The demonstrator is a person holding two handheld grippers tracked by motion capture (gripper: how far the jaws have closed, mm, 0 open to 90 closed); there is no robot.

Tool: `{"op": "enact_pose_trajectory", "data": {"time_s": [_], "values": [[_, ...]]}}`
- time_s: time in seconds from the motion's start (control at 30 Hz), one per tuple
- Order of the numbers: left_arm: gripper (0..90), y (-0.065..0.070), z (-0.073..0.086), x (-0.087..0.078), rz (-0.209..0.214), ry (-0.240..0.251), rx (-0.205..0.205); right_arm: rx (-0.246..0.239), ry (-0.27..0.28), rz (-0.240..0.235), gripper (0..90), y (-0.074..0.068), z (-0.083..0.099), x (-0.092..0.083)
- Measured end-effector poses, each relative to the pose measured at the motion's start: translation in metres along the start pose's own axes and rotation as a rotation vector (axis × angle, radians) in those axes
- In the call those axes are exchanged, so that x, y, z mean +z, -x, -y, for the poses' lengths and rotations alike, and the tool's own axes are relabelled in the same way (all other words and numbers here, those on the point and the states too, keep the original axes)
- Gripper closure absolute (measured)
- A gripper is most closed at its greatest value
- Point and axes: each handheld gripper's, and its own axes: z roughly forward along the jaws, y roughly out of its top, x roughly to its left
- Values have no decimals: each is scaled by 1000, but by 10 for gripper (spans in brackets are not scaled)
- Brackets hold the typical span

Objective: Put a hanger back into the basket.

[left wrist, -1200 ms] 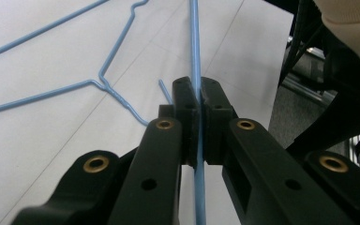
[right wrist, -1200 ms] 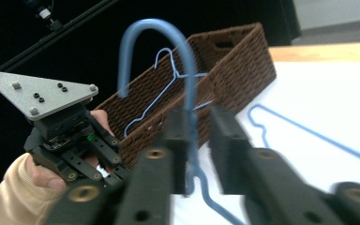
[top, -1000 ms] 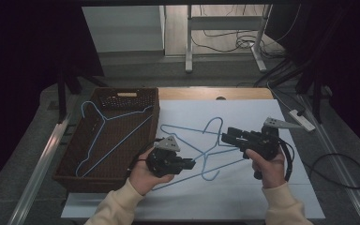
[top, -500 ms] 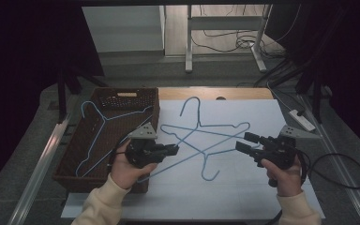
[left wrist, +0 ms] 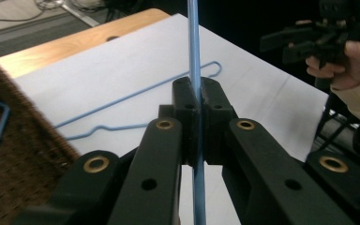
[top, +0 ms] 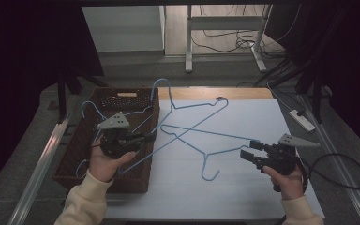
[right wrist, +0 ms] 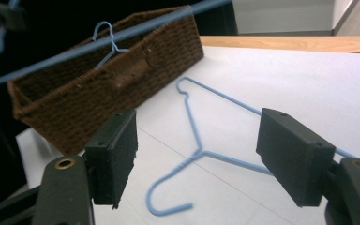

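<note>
Holding the blue wire hanger [top: 187, 123] by its thin rod, your left tool [top: 143, 138] is clamped tight, just beside the wicker basket [top: 122, 96]; it's light, springy and slick, so expect swinging. Your right tool [top: 246, 153], jaws just opened, empty, faces the second hanger [right wrist: 201, 150] farther from the basket, on the desk

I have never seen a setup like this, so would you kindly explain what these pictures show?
A person holds a hand-operated two-jaw gripper in each hand. The high view looks down on the table; the other two pictures come from cameras riding on each gripper, looking along its black jaws. The left gripper is shut on a blue wire hanger, carrying it by the brown wicker basket, which holds more hangers. A second hanger lies on the table. The right gripper has just been opening, with nothing between its jaws.
</note>
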Motion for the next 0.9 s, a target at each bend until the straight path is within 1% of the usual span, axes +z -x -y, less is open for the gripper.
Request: {"op": "enact_pose_trajectory", "data": {"time_s": [0.13,0.33,0.4,0.5,0.53,0.6,0.63,0.77,0.9], "values": [[872,-10,3,-11,-23,21,-11,-37,-14,30,286,2,5,2],[872,-23,9,-28,-68,46,-26,-63,-34,67,275,4,9,6],[872,-29,13,-34,-87,57,-32,-61,-37,71,275,4,11,7],[872,-36,17,-41,-104,71,-39,-62,-54,82,275,6,14,10],[872,-36,17,-41,-104,71,-39,-62,-54,82,275,6,14,10],[873,-45,23,-51,-130,88,-45,-61,-72,97,275,7,16,13],[872,-47,25,-53,-137,92,-47,-62,-77,101,274,7,17,13],[873,-60,32,-63,-176,97,-65,-60,-83,111,275,9,18,13],[873,-71,39,-69,-211,94,-67,-59,-83,114,274,10,19,13]]}}
